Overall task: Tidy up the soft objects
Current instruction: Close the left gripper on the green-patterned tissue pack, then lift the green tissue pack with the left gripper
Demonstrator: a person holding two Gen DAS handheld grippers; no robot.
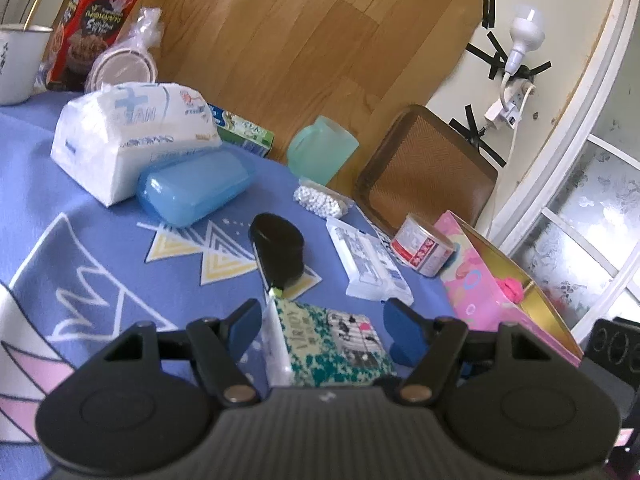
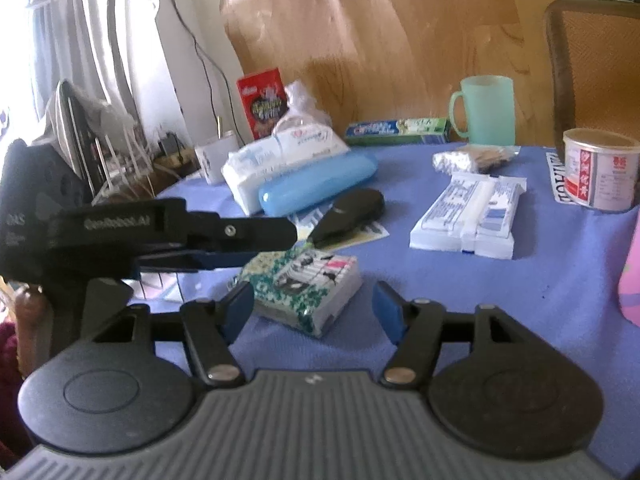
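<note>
My left gripper [image 1: 322,322] sits low over the blue tablecloth [image 1: 100,240], jaws apart, with the green-and-white tissue pack [image 1: 332,344] lying between its blue pads [image 1: 404,332]. From the left wrist view I can't tell whether the pads actually press on the pack; a strip of cloth shows beside the left pad, so I won't call it a grip.

My right gripper [image 2: 314,306] is nearer to me, jaws spread wide, nothing in them. The same tissue pack [image 2: 304,288] lies flat on the cloth just beyond its fingertips, clear of both pads. In that view the left gripper [image 2: 224,248] reaches in from the left, its tip at the pack's far left corner.

Farther out: a black oval case [image 1: 278,248] just behind the pack, a flat white wrapped pack [image 1: 368,260] to the right, a blue plastic case [image 1: 196,188] leaning on a big white tissue bag [image 1: 132,128] at far left. A pink box [image 1: 492,280] stands open at the right edge, a red-and-white tin [image 1: 422,246] beside it, and a green mug [image 1: 322,150] at the far rim.
</note>
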